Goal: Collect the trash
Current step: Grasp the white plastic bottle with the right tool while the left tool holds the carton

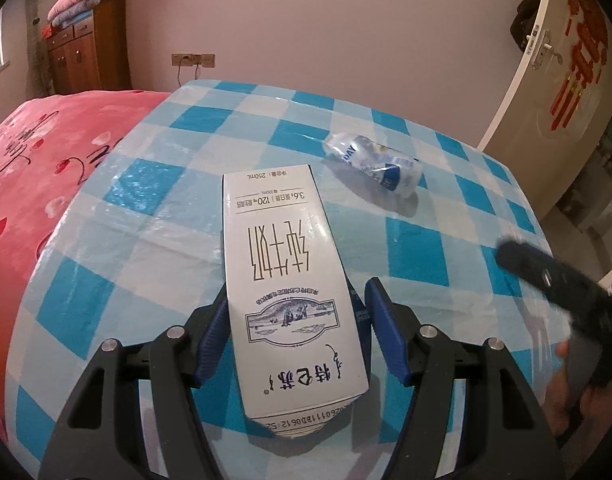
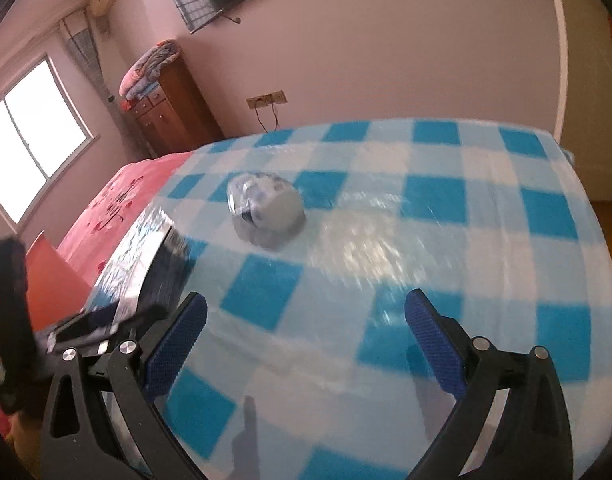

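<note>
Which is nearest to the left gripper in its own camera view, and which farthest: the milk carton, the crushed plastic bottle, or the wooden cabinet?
1. Milk carton: right between the left gripper's fingers, on the checked tablecloth.
2. Crushed plastic bottle: farther along the table, ahead and to the right.
3. Wooden cabinet: beyond the table, against the far wall, upper left.

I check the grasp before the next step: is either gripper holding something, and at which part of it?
The left gripper holds the milk carton by its side faces near its top end. The right gripper is open and holds nothing.
</note>
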Demonstrator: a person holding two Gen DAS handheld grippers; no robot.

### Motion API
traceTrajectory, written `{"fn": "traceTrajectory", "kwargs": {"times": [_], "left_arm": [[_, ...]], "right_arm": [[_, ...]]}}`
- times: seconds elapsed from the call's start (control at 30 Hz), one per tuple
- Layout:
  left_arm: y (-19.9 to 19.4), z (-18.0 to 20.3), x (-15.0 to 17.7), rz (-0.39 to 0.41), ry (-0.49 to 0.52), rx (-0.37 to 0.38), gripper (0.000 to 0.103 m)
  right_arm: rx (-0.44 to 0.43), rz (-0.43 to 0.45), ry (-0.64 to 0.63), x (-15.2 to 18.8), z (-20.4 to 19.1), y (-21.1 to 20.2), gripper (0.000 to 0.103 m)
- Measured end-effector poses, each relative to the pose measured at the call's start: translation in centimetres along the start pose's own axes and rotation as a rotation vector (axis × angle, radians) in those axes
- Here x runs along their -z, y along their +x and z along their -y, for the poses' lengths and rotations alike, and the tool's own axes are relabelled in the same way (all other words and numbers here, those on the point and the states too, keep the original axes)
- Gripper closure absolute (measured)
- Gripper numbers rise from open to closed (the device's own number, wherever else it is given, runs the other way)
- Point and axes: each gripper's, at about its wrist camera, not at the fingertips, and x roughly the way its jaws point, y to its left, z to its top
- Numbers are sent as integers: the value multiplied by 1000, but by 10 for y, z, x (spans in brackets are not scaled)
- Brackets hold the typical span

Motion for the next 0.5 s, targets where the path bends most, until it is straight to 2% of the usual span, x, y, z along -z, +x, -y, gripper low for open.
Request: {"fn": "traceTrajectory", "kwargs": {"times": [0.07, 0.13, 0.17, 0.4, 0.5], "left_arm": [[-2, -3, 1, 4, 2, -2, 38], [-3, -7, 1, 5, 0, -1, 38], [-4, -9, 1, 6, -2, 0, 38], [-5, -19, 2, 17, 1, -10, 38], [-3, -21, 2, 14, 1, -5, 38]], "right_arm": [[8, 15, -13, -9, -6, 9, 6], [9, 24, -39, -16, -12, 16, 12], [6, 16, -58, -20, -17, 23, 17], [5, -34, -109, -38, -32, 62, 17], [7, -60, -120, -45, -36, 79, 13]]}}
